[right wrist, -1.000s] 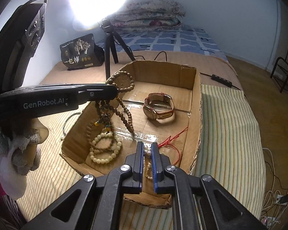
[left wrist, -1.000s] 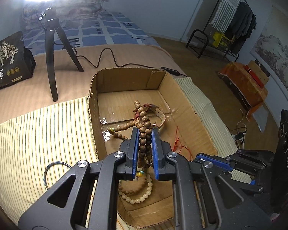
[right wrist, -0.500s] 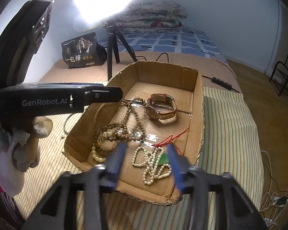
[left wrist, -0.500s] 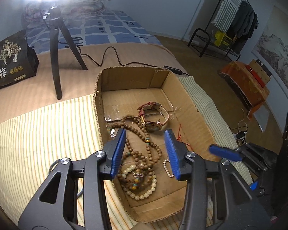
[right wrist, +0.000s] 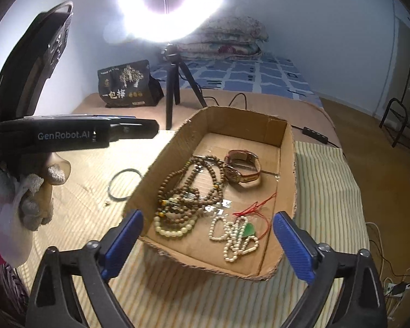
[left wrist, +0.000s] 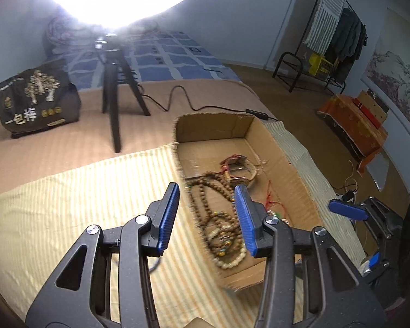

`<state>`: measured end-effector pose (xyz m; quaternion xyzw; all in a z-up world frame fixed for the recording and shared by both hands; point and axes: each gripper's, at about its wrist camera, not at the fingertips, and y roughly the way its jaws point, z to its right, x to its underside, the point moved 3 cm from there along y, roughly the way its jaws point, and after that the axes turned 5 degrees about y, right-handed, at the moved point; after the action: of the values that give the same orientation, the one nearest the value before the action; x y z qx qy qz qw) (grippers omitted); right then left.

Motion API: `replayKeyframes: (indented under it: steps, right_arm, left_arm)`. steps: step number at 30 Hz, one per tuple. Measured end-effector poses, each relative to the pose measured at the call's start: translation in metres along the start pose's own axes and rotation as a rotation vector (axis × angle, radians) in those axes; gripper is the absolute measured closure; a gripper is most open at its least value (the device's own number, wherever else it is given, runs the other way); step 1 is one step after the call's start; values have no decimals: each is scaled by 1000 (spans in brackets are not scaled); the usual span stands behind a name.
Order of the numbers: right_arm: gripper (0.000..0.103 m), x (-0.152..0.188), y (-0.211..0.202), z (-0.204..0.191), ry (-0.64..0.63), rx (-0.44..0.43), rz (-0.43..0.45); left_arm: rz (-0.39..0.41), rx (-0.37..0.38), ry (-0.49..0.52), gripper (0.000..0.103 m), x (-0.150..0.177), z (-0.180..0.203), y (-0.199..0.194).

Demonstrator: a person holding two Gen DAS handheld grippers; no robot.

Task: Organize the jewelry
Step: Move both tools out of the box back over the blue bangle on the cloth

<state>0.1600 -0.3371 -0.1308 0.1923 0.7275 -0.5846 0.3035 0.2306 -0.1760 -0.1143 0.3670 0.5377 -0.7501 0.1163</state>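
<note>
An open cardboard box (right wrist: 287, 150) (left wrist: 213, 128) lies on a striped cloth. In it are a long wooden bead string (right wrist: 188, 180) (left wrist: 205, 205), a cream bead bracelet (right wrist: 172, 228), a brown-strapped watch (right wrist: 242, 165) (left wrist: 236, 168), and a white pearl strand (right wrist: 232, 235) with a green pendant and red cord. My left gripper (left wrist: 207, 191) hangs open and empty above the box's left wall. My right gripper (right wrist: 208, 216) hovers over the near wall. Its jaws are opening wide, and nothing is between the pads.
A thin black ring (right wrist: 123, 184) lies on the striped cloth (right wrist: 325, 180) left of the box. Behind stand a tripod (right wrist: 172, 93) with a glaring ring light, a black bag (right wrist: 125, 87) and a cable with a switch (right wrist: 314, 134). A gloved hand (right wrist: 32, 199) holds the left gripper.
The left gripper let go of the wooden bead string and the right one let go of the pearl strand. Both now lie in the box. Both grippers opened and drew back upward.
</note>
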Motion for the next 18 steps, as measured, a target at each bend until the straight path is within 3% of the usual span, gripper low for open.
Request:
replayKeyframes:
  steps: [10,18]
  right_arm:
    - [2,9,-24,-31,15,-89,41]
    - [3,25,-24,-75,-30,-172,28]
  left_arm:
    - [-15,-69,-38,61,20,-59,-21]
    - [-60,-93,-52,61,43,-89,-16]
